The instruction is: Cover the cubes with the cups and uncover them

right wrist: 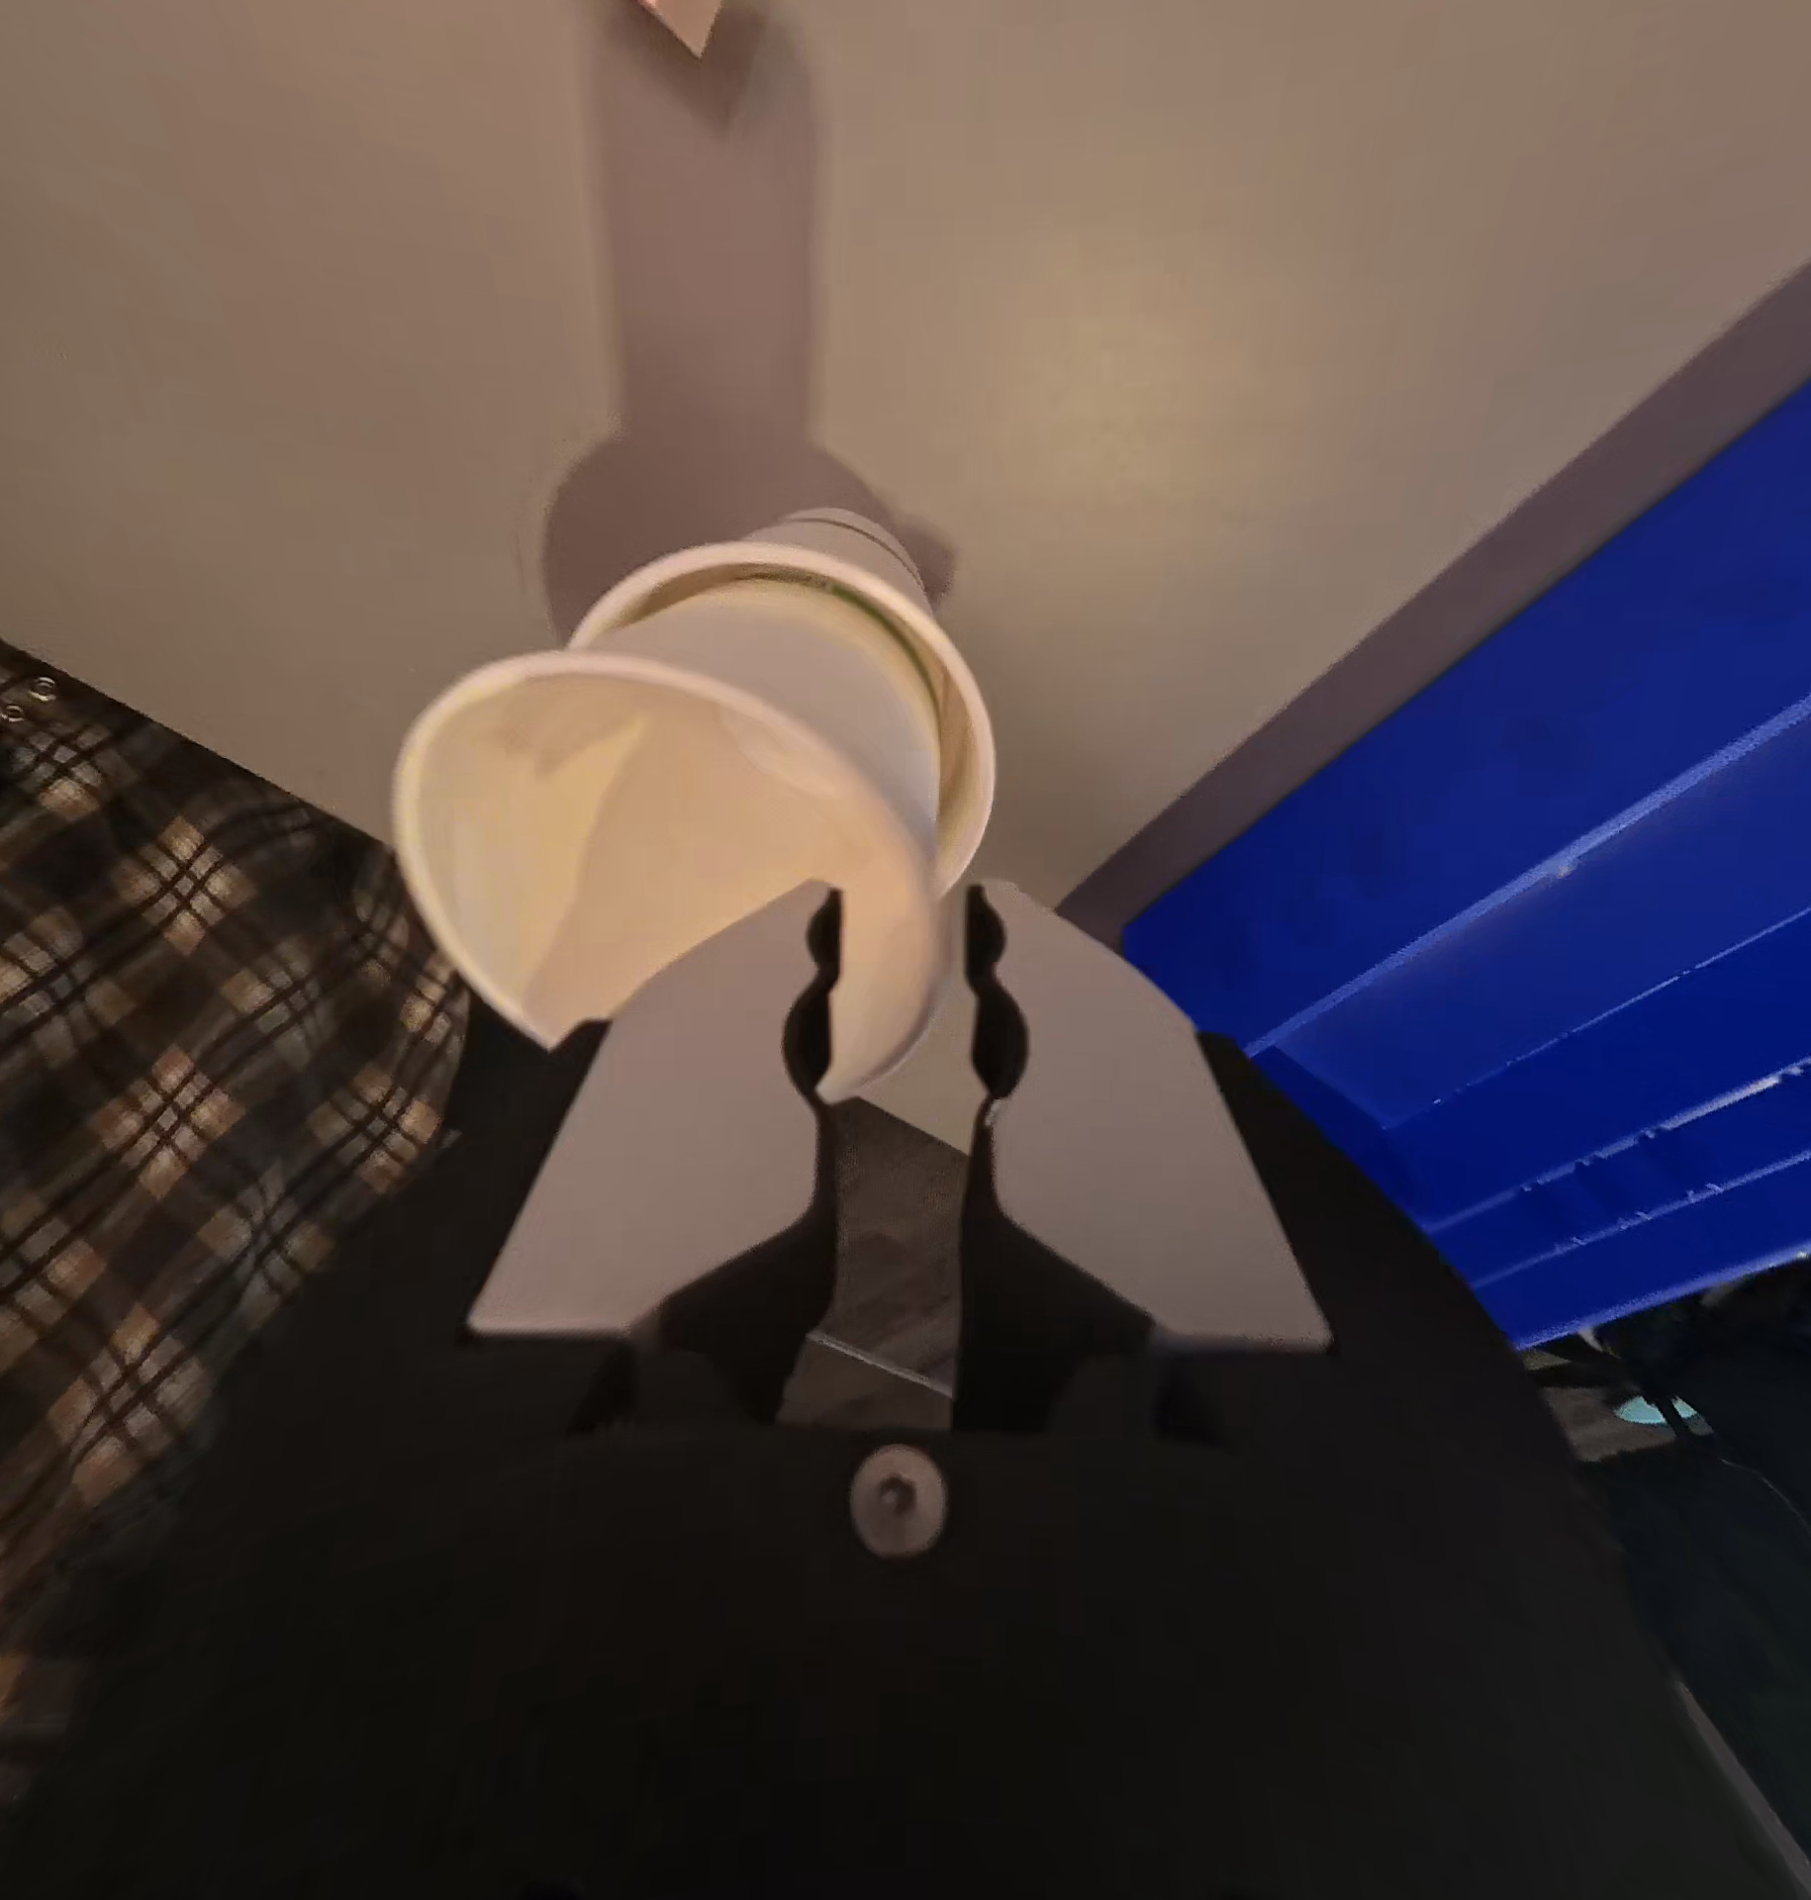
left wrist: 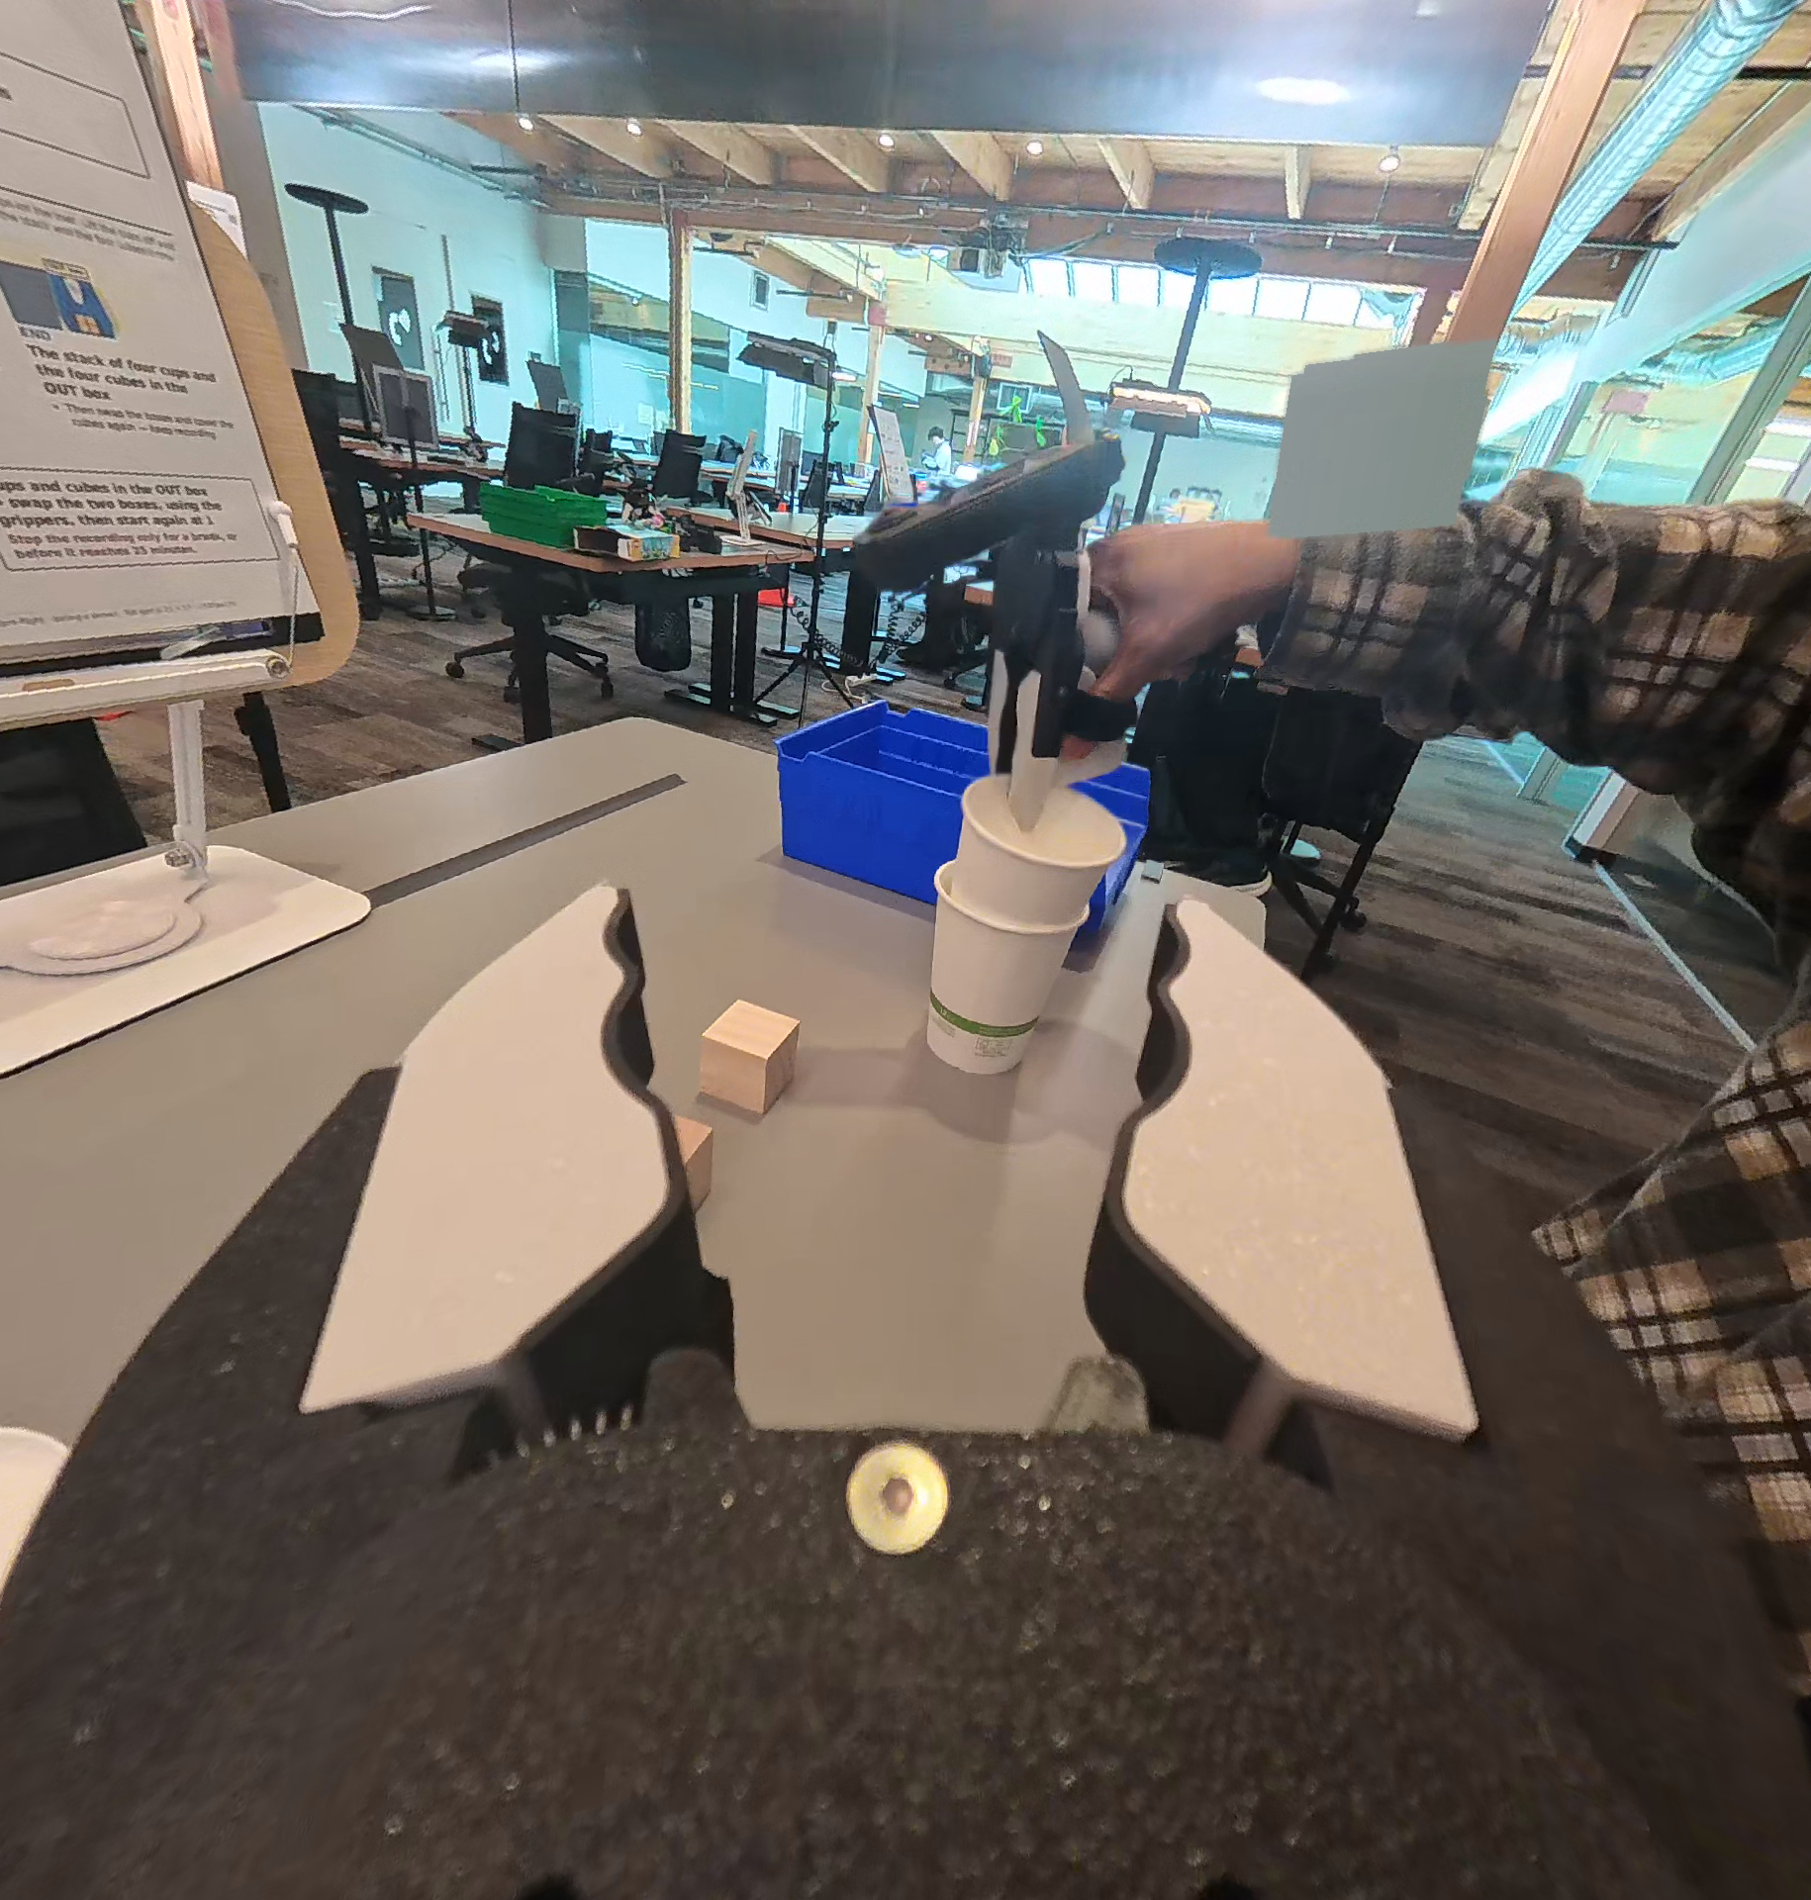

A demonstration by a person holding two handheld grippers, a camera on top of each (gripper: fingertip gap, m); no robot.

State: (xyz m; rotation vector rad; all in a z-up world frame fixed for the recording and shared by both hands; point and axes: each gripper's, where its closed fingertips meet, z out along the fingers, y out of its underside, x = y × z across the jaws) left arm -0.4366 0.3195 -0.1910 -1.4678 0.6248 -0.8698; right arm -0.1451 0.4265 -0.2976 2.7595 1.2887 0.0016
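Beside the blue bin on the grey table stand two white cups, nested: the lower cup upright on the table, the upper cup tilted in its mouth. The right gripper has its jaws closed on the upper cup's wall, one finger inside, one outside. Two wooden cubes lie uncovered farther from the bin: one cube near the cups, a second cube half hidden behind a finger of the left gripper, whose jaws gape wide, holding nothing.
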